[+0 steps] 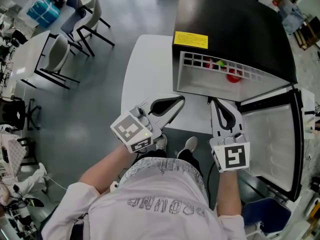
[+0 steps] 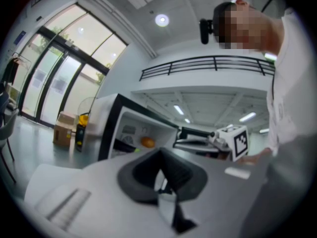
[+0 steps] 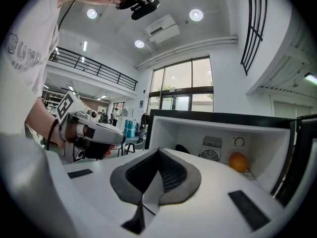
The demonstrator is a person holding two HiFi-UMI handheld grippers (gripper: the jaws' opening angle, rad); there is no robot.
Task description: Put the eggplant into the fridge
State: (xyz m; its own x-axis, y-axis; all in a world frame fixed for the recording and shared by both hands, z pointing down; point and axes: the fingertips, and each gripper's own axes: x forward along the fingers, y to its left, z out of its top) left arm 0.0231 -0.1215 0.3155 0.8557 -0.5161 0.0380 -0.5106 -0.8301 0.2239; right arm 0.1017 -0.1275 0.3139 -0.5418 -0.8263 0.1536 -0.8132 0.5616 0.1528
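Note:
A black mini fridge (image 1: pixel 235 19) stands on a white table (image 1: pixel 145 69) with its door (image 1: pixel 275 144) swung open to the right. In the right gripper view a dark rounded shape (image 3: pixel 182 148), possibly the eggplant, lies at the back of the fridge. An orange fruit (image 3: pixel 238 161) sits beside it. My left gripper (image 1: pixel 180 100) and right gripper (image 1: pixel 215 102) hover side by side just in front of the open fridge. Both are shut with nothing between the jaws. The same empty, shut jaws show in the left gripper view (image 2: pixel 160 151) and the right gripper view (image 3: pixel 158 150).
A wire shelf (image 1: pixel 220 66) in the fridge carries red and green items (image 1: pixel 232 76). Chairs (image 1: pixel 85 19) and another white table (image 1: pixel 30 49) stand at the left on the grey floor. A cardboard box (image 2: pixel 63 129) sits on the floor beyond the fridge.

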